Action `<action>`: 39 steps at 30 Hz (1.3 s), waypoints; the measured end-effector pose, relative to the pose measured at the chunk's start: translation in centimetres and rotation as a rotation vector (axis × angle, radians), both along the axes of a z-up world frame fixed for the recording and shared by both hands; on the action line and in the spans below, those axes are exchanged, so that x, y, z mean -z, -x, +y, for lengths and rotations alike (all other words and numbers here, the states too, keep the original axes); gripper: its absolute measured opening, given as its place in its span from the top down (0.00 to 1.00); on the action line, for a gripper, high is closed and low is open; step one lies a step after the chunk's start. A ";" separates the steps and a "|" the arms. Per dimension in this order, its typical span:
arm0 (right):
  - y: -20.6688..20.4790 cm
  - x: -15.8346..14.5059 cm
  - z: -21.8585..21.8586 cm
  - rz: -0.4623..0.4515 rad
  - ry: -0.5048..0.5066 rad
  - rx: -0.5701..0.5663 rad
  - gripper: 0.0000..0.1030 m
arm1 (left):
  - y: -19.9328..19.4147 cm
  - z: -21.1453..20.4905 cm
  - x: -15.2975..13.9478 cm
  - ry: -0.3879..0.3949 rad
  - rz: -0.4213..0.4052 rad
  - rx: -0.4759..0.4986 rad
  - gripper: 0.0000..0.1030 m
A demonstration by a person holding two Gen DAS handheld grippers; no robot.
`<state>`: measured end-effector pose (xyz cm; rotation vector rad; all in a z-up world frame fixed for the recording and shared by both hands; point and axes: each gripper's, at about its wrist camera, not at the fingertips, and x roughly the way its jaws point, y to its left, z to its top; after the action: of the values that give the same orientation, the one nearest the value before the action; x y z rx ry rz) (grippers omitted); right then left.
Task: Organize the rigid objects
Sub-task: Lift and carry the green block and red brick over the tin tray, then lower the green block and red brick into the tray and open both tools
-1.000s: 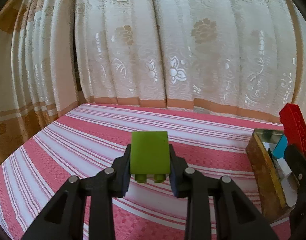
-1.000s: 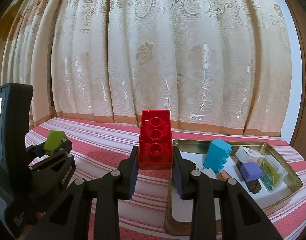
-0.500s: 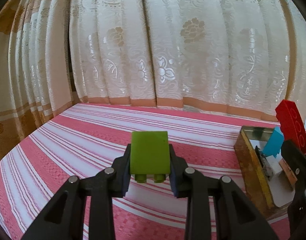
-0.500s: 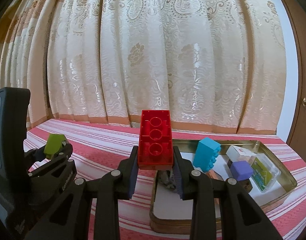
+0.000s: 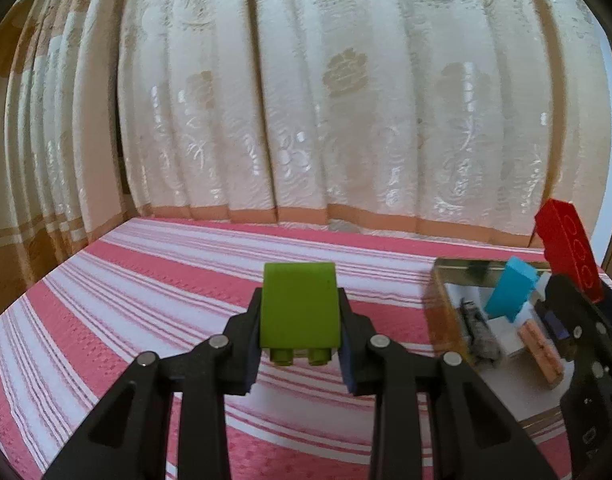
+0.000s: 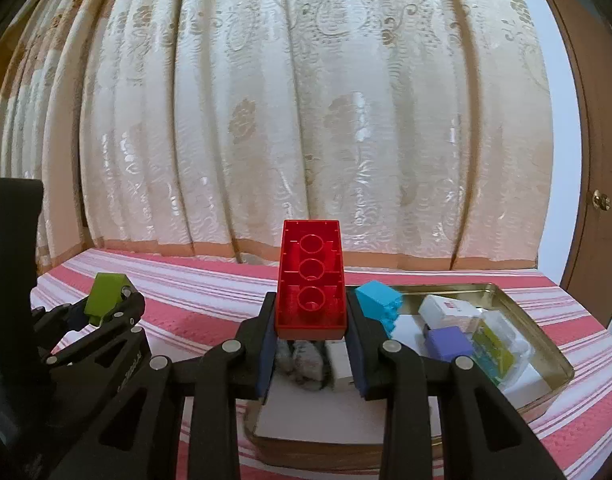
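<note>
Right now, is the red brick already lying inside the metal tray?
No, the red brick is clamped between the pads of the right gripper, held above the near end of the metal tray.

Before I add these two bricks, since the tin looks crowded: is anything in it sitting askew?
Yes. The light blue plastic brick leans tilted at the far left of the metal tin, not flat like the purple cube.
</note>
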<state>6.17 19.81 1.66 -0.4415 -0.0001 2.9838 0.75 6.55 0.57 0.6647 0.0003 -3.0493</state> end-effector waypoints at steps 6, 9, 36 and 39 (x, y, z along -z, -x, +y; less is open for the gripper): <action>-0.4 -0.4 2.3 0.013 0.016 0.033 0.67 | -0.4 2.0 -0.9 0.000 0.020 0.034 0.70; -0.5 -0.6 3.7 0.015 0.028 0.057 0.67 | -0.4 3.1 -1.1 -0.001 0.023 0.054 0.70; -0.2 -0.6 14.2 -0.003 -0.007 0.237 0.67 | 0.3 14.1 -0.4 0.013 -0.015 0.223 0.70; 0.1 -0.6 14.7 -0.005 -0.019 0.242 0.67 | 0.6 14.6 -0.3 0.014 -0.031 0.221 0.70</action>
<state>6.11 34.52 2.23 -0.4149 0.0225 2.7432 0.15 21.16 0.85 0.7589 -0.1011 -3.2451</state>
